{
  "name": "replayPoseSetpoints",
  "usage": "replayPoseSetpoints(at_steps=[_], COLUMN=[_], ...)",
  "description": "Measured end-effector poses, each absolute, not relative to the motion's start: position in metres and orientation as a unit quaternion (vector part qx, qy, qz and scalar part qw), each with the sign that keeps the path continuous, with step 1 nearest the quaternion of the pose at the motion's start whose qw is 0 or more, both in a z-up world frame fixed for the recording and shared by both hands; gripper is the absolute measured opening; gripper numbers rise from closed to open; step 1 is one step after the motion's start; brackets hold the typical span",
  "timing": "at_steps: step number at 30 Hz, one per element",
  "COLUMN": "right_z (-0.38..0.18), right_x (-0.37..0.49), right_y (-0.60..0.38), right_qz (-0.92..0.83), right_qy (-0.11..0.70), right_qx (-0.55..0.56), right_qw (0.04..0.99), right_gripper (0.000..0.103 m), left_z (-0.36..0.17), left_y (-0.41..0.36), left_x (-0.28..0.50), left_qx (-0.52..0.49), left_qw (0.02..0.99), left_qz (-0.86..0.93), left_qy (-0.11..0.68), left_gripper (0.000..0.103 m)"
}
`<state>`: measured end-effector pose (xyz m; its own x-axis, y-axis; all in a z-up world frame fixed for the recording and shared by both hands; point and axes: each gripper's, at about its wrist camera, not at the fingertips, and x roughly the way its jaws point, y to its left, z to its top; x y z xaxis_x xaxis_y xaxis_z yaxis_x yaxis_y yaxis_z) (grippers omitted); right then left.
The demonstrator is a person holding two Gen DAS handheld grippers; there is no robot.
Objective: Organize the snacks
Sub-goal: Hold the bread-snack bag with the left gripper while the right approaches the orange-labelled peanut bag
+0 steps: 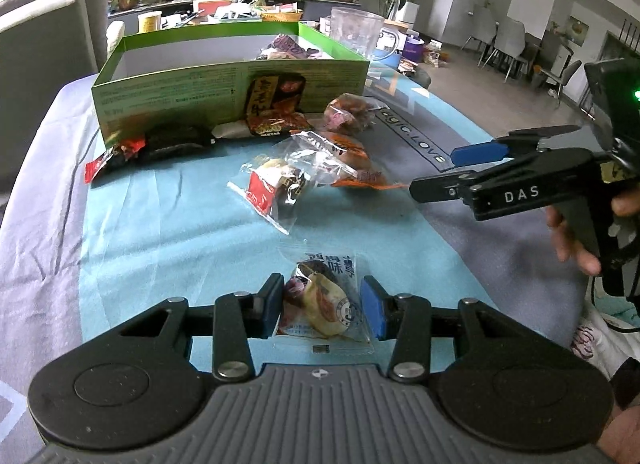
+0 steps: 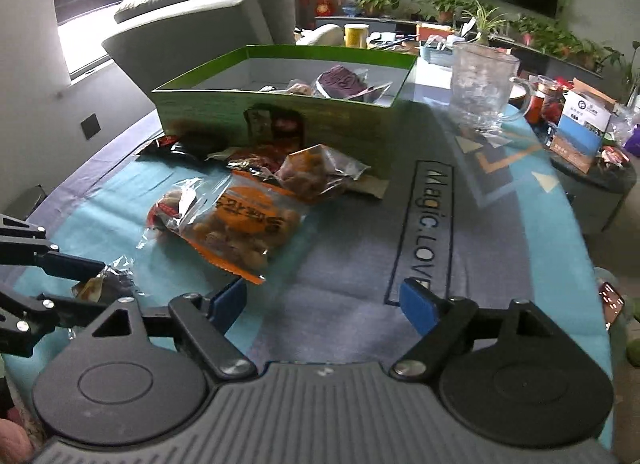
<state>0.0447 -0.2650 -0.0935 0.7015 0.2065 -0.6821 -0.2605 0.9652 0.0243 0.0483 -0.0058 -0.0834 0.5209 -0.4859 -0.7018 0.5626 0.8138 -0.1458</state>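
- My left gripper (image 1: 320, 304) sits low centre in its own view, jaws about half open, with a small clear-wrapped pastry packet with blue print (image 1: 320, 300) lying between the blue pads (image 1: 372, 308). I see a gap on the right side and can't tell whether the left pad touches, so I judge it bracketed, not yet clamped.
- That packet lies flat on the teal and grey cloth-covered counter (image 1: 160, 232), nearest of the loose snacks, which is likely why I'm lined up on it first.
- My right gripper (image 2: 320, 304), bottom centre of its view, has its jaws apart with nothing between them, only bare cloth beneath. In the left view it comes in from the right edge, aimed at the pile.
- The orange-labelled clear bag of nuts (image 2: 240, 224) lies just above the right gripper's left pad, left of centre, so I reckon that's its next target.
- The green open-topped cardboard box (image 1: 224, 76) stands upper centre, a few wrapped snacks already inside at its right end; it looks like the collecting place.
- More packets crowd against the box's front wall, a black and red one (image 1: 160, 144) at its lower left.
- A clear plastic jug (image 2: 484, 84) stands right of the box, clear of the work.
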Motion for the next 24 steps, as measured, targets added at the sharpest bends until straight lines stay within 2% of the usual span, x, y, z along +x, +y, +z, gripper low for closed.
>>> replayPoseSetpoints(at_steps=[18, 24], right_z=[-0.106, -0.11], right_x=[0.07, 0.092], right_y=[-0.219, -0.217], right_qz=[0.157, 0.18], right_qy=[0.346, 0.347], right_qx=[-0.053, -0.02], right_qw=[0.923, 0.92], right_gripper=[0.053, 0.053], left_z=[-0.084, -0.086], left_y=[-0.003, 0.002], left_x=[0.052, 0.055], left_qx=[0.028, 0.009], left_qw=[0.872, 0.872], left_qz=[-0.296, -0.298], left_qy=[0.388, 0.388], left_gripper=[0.04, 0.04])
